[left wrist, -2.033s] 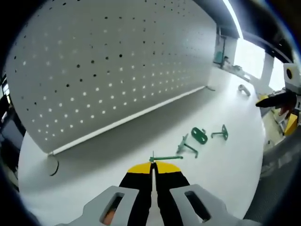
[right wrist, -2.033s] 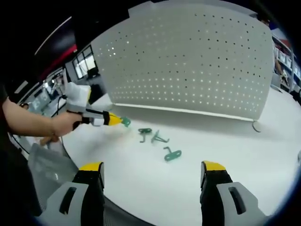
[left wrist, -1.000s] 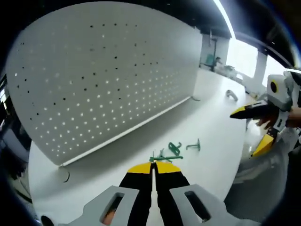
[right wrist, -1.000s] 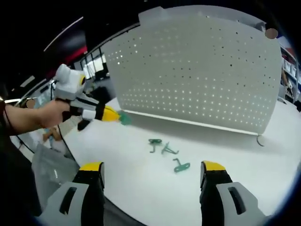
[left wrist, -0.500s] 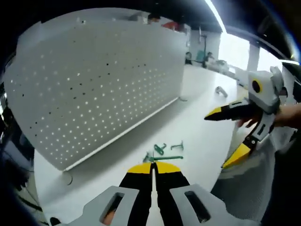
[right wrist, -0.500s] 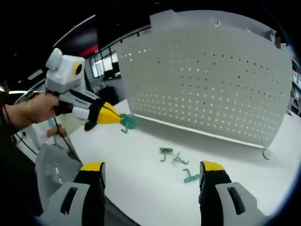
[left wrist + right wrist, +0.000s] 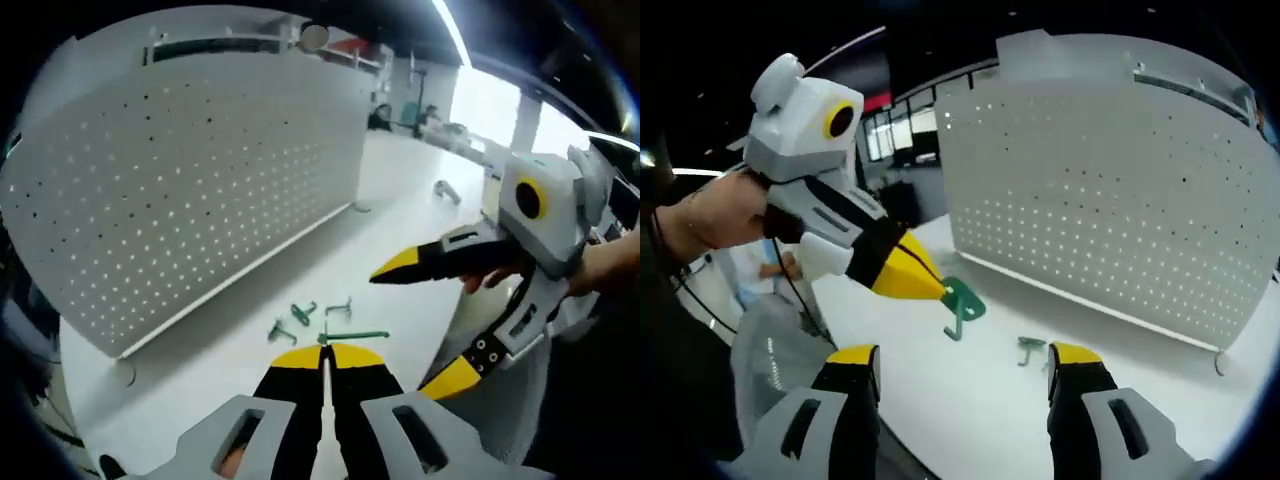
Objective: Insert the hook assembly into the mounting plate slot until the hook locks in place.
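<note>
My left gripper (image 7: 325, 352) is shut on a green hook piece (image 7: 352, 336) that sticks out sideways from its yellow tips. In the right gripper view the left gripper (image 7: 935, 290) comes in from the left, held by a hand, with the green hook piece (image 7: 962, 303) hanging at its tip. My right gripper (image 7: 962, 355) is open with nothing between its jaws, just below that piece. In the left gripper view the right gripper (image 7: 400, 330) enters from the right, jaws spread. A white perforated mounting plate (image 7: 190, 180) (image 7: 1120, 190) stands upright behind.
More green hook parts (image 7: 300, 320) (image 7: 1032, 347) lie loose on the white table (image 7: 400, 220) in front of the plate. A small metal hook (image 7: 125, 372) sits at the plate's foot. A person's hand (image 7: 710, 215) holds the left gripper.
Both grippers have lifted off the table and closed in on each other. The left gripper with its green piece now sits right in front of the open right gripper.
</note>
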A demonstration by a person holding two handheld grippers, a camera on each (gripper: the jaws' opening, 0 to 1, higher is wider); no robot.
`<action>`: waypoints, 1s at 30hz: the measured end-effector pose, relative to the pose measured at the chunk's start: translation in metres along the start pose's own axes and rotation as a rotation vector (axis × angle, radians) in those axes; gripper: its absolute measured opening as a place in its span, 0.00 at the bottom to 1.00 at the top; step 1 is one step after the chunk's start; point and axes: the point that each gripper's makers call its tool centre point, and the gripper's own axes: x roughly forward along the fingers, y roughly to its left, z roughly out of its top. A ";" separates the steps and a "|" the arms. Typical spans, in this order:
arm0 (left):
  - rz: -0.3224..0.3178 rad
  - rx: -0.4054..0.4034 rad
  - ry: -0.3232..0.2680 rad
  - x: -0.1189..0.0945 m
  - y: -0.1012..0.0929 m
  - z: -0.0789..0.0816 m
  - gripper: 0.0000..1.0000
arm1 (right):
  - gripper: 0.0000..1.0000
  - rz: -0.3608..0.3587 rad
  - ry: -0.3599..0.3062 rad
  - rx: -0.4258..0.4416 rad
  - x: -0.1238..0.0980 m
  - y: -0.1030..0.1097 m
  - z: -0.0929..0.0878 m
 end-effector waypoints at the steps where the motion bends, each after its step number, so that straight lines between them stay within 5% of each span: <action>1: -0.002 0.000 0.002 -0.001 -0.001 0.000 0.01 | 0.63 0.002 -0.001 -0.003 0.000 0.001 0.001; 18: 0.003 0.004 0.019 -0.003 -0.004 -0.005 0.01 | 0.35 0.031 0.022 -0.104 0.000 0.014 0.004; 30: -0.017 -0.018 0.029 -0.003 -0.010 -0.006 0.01 | 0.26 0.024 0.043 -0.165 0.004 0.014 0.003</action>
